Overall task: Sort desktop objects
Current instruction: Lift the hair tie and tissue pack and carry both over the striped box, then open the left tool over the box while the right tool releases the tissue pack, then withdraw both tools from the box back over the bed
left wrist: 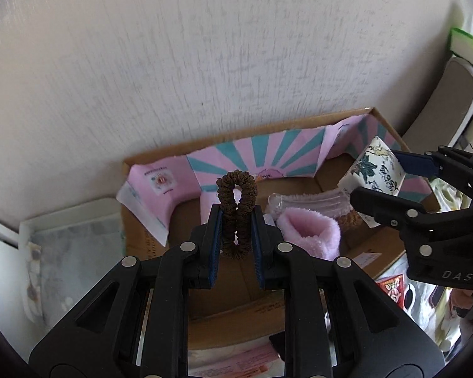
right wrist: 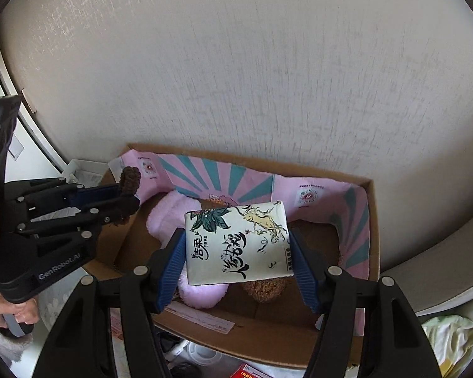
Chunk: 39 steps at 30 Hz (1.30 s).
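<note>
My left gripper (left wrist: 236, 220) is shut on a brown hair scrunchie (left wrist: 236, 203) and holds it above the left part of a cardboard box (left wrist: 135, 160). The scrunchie also shows in the right wrist view (right wrist: 130, 180), with the left gripper (right wrist: 123, 197). My right gripper (right wrist: 238, 252) is shut on a white tissue pack (right wrist: 238, 242) with black writing and a leaf drawing, held above the box's (right wrist: 373, 220) middle. The pack also shows in the left wrist view (left wrist: 375, 168), with the right gripper (left wrist: 378, 178).
In the box lie a pink fluffy cloth (left wrist: 309, 233), a clear plastic piece (left wrist: 306, 203) and a brown fuzzy item (right wrist: 263, 288). A pink-and-teal paper liner (left wrist: 268, 154) covers its back wall. A white tray (left wrist: 69, 239) stands to its left. A wall rises behind.
</note>
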Tool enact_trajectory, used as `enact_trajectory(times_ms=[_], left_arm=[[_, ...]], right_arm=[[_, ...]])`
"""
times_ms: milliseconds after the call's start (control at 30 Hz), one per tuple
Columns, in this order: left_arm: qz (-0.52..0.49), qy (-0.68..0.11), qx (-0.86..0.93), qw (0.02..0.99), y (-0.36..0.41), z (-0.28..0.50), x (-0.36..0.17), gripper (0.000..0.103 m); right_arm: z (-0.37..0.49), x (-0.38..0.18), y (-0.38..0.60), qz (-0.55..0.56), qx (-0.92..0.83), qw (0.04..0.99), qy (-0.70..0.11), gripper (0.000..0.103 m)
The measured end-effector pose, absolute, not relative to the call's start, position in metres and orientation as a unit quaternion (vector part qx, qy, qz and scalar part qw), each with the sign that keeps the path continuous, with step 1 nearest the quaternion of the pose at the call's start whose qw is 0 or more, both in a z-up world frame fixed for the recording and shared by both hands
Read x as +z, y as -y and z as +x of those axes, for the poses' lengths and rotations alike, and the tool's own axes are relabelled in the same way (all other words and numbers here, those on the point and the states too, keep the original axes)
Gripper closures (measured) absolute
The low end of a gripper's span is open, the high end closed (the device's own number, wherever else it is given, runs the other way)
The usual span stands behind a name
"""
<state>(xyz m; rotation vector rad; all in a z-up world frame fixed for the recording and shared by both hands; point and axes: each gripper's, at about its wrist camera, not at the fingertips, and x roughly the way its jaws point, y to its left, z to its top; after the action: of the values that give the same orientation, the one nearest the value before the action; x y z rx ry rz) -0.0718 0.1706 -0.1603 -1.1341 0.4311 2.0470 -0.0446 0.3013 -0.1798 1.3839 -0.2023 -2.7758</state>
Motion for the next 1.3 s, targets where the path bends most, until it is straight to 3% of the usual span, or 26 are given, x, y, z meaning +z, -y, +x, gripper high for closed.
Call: enact_trajectory(times_ms=[133, 200, 267, 333, 367, 1300], left_arm=[[-0.441, -0.166, 0.802, 0.368, -0.170, -0.077, -0.160, 0.087], [-0.446, -0.159, 0.798, 0.373, -0.171, -0.080, -0.159, 0.079], [-0.453, -0.148, 0.792, 0.382, -0.176, -0.082, -0.156, 0.022], [-0.440, -0.156, 0.809, 0.357, -0.173, -0.083, -0.151, 0.003], [-0.434, -0.151, 0.814, 0.356, -0.170, -0.083, -0.148, 0.000], [-0.356, -0.165, 0.845, 0.363, -0.123, -0.057, -0.071, 0.000]], right_arm=[[-0.045, -0.182, -0.305, 0.447, -0.892, 0.024, 0.072, 0.043], [-0.046, -0.181, -0.305, 0.445, -0.891, 0.037, 0.079, 0.043], [-0.046, -0.177, -0.305, 0.438, -0.893, 0.054, 0.088, 0.036], [-0.045, -0.172, -0.307, 0.432, -0.897, 0.039, 0.086, 0.024], [-0.043, -0.169, -0.310, 0.426, -0.900, 0.034, 0.089, 0.023], [-0.010, -0.108, -0.278, 0.381, -0.917, -0.006, 0.119, 0.023]])
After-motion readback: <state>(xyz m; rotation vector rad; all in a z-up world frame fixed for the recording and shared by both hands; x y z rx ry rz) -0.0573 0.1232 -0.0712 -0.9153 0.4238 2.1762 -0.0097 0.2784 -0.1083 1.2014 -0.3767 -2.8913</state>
